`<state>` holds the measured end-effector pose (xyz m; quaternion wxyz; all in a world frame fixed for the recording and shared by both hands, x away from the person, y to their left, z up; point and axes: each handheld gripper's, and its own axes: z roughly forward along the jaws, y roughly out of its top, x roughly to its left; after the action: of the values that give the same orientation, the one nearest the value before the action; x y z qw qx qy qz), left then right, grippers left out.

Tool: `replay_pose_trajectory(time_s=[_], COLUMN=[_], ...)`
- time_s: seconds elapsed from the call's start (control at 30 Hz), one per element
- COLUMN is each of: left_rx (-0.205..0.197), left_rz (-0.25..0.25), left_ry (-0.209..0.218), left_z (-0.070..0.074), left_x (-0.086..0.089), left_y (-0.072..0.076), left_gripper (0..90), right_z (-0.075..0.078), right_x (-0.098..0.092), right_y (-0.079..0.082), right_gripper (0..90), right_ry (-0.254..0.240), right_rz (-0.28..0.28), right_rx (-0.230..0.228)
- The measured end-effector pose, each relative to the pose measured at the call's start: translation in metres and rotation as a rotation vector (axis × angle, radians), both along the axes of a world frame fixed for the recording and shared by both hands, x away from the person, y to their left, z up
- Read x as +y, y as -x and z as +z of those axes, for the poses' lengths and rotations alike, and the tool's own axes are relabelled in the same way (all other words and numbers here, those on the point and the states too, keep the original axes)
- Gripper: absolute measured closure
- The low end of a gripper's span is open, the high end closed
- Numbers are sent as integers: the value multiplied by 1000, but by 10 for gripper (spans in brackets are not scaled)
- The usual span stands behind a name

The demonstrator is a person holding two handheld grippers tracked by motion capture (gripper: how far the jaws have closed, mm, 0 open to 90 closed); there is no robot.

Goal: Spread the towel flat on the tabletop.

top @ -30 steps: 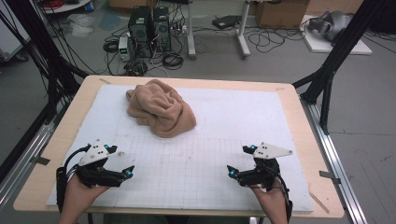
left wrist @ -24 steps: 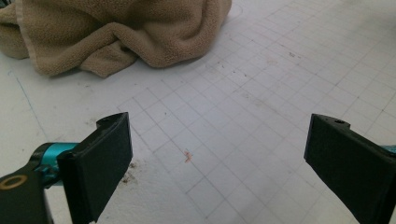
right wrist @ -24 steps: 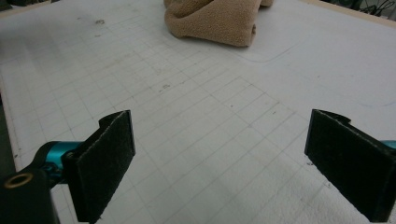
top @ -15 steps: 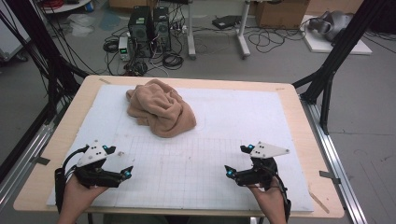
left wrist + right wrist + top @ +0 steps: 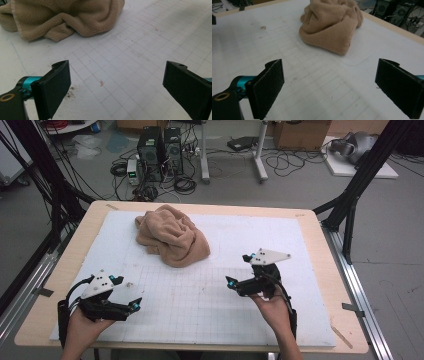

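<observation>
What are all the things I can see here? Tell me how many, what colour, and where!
Crumpled tan terry-cloth towel: one, tan, far left-centre of the mat, touched by nothing.
White gridded mat: one, white, covering most of the tabletop.
Light wooden table: one, pale wood, under the mat.
Black computer towers: two, black, on the floor beyond the table.
Tangled cables: many, black, on the grey floor.
Left gripper: one, black with teal joints, near left corner, fingers wide apart.
Right gripper: one, black, near right side, fingers wide apart.
</observation>
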<state>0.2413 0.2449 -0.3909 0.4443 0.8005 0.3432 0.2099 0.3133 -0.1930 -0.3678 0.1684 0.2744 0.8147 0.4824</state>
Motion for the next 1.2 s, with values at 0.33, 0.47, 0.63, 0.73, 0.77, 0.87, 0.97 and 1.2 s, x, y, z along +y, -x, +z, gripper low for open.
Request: replay_pose_trajectory(time_s=[0.33,0.47,0.63,0.73,0.77,0.87,0.97,1.2], left_rx=[2,1,0,6,7,8,14,16], left_rz=[-6,2,3,3,1,-1,-5,-22], left_ry=[4,7,6,4,3,7,6,7], left_z=[-1,0,0,0,0,-1,-3,-4], left_x=[1,1,3,4,4,3,2,-1], left_y=[-1,-1,-1,-1,-1,-1,-3,-3], left_gripper=[89,91,97,98,97,98,98,110], right_z=[14,6,-16,-26,-31,-43,-53,-78], right_x=[47,70,85,88,89,92,95,112], right_y=[-53,-76,-92,-99,-102,-109,-114,-119], right_gripper=[190,203,254,276,276,277,302,481], right_ry=[33,45,74,65,55,72,72,159], right_rz=[59,69,70,64,61,30,16,24], right_rx=[3,28,51,74,93,109,101,148])
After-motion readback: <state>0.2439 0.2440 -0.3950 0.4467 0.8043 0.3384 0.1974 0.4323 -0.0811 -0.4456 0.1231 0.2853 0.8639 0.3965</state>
